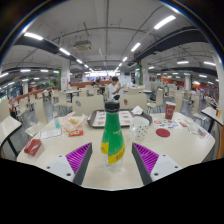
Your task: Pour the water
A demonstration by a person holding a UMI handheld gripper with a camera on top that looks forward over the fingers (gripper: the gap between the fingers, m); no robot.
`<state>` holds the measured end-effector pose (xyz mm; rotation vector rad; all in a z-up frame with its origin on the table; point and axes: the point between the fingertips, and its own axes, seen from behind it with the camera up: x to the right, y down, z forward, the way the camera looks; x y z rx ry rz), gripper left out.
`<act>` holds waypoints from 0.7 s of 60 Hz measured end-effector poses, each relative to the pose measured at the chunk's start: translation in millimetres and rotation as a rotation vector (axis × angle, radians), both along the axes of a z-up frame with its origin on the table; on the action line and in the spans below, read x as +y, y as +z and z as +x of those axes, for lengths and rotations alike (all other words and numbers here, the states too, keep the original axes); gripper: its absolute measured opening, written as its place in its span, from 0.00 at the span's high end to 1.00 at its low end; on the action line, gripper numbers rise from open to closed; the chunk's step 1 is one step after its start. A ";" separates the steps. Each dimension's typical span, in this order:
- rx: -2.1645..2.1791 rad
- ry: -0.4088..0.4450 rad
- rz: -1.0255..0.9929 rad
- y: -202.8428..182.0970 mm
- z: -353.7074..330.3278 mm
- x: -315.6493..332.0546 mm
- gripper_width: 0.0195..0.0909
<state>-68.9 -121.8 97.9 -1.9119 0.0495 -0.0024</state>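
Green bottle (113,137) sitting right between the gripper (113,158) fingers on a round white table (180,150)

The table edge curves off on both sides, and there's bare tabletop beside each finger. The pads (78,156) look like they're at the bottle's sides, but I can't tell if they're actually pressing on it. One bottle, with a yellow band. One red dish (163,132) further back, a dark tray (97,118) beyond the bottle, and a person (114,89) standing past the table
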 end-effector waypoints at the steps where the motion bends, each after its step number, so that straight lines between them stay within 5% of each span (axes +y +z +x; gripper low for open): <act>1: 0.001 -0.006 0.012 -0.7 1.9 7.4 0.13; 8: -0.011 -0.034 0.080 -7.6 8.3 53.7 0.19; 9: -0.017 -0.039 0.082 -9.7 9.6 58.5 0.24; 11: -0.029 -0.047 0.071 -18.2 10.2 66.8 0.54; 18: -0.121 -0.062 0.116 -14.8 8.1 76.1 0.60; 27: -0.213 -0.030 0.054 -13.5 -3.3 86.6 0.78; 36: -0.074 0.083 -0.029 -13.5 -45.4 108.7 0.79; 42: 0.114 0.099 0.008 23.9 -60.2 138.1 0.79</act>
